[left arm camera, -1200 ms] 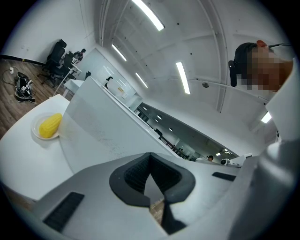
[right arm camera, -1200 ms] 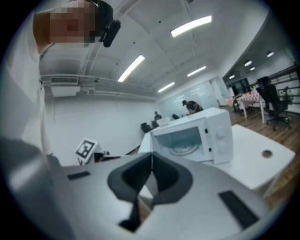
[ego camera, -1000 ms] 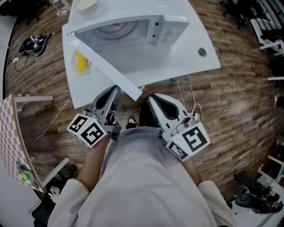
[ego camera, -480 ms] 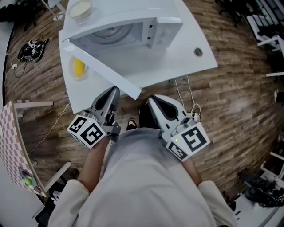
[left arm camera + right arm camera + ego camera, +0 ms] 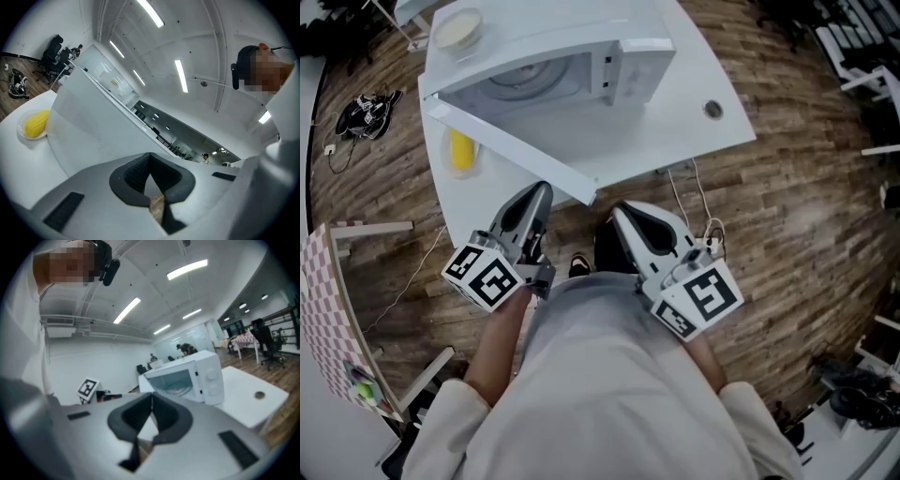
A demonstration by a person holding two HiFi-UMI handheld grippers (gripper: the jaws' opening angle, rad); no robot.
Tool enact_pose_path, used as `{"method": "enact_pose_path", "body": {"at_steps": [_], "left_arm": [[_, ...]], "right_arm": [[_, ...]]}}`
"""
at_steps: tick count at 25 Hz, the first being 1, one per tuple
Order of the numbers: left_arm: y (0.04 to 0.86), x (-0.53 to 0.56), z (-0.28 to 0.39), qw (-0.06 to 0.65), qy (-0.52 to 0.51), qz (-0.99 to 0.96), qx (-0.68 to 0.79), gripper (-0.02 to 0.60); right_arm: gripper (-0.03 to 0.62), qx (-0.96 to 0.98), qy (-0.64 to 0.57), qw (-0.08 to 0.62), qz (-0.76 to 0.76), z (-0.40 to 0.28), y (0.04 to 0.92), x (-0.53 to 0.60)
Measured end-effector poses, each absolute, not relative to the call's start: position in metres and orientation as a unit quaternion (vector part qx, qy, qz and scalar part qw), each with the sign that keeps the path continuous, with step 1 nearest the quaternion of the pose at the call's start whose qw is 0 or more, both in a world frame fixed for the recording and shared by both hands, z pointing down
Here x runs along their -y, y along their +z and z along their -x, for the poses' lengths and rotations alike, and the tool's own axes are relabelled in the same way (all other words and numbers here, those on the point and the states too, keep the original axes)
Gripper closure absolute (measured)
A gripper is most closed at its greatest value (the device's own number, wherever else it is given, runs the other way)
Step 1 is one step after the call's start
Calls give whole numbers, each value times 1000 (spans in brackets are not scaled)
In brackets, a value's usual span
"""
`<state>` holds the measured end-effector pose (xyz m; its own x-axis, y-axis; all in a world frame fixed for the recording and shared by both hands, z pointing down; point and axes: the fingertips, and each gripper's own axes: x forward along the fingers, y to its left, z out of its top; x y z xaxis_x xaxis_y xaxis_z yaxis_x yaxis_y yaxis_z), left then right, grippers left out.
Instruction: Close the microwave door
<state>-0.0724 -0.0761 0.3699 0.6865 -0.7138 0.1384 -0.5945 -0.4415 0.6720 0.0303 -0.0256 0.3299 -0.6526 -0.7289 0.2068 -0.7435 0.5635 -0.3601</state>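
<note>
A white table (image 5: 694, 122) stands on a brown plank floor (image 5: 806, 216), with a round hole (image 5: 712, 110) near its right edge. The microwave (image 5: 581, 66) sits at the top of the head view. Its door (image 5: 511, 150) is swung wide open, reaching down toward the table's near edge. Left of the door, a yellow corn cob (image 5: 461, 150) lies on the table. A pale bowl (image 5: 455, 28) shows at the upper left, by the microwave's top.

The person keeps both tools low, close to the body, short of the table. The left gripper (image 5: 542, 192) points at the door's lower end and the right gripper (image 5: 619, 211) is just beside it. Each has its fingers pressed together on nothing.

The left gripper view shows the corn on a small plate (image 5: 23, 136) and strip lights on the ceiling. The right gripper view looks into the microwave's open cavity, with office chairs (image 5: 262, 343) at its right edge.
</note>
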Motion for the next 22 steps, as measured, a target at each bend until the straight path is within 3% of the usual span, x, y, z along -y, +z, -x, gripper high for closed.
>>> {"method": "enact_pose_path", "body": {"at_steps": [22], "left_arm": [[376, 95, 58, 376, -67, -847, 370, 565]], "right_arm": [[571, 873, 229, 7, -431, -44, 337, 43]]}}
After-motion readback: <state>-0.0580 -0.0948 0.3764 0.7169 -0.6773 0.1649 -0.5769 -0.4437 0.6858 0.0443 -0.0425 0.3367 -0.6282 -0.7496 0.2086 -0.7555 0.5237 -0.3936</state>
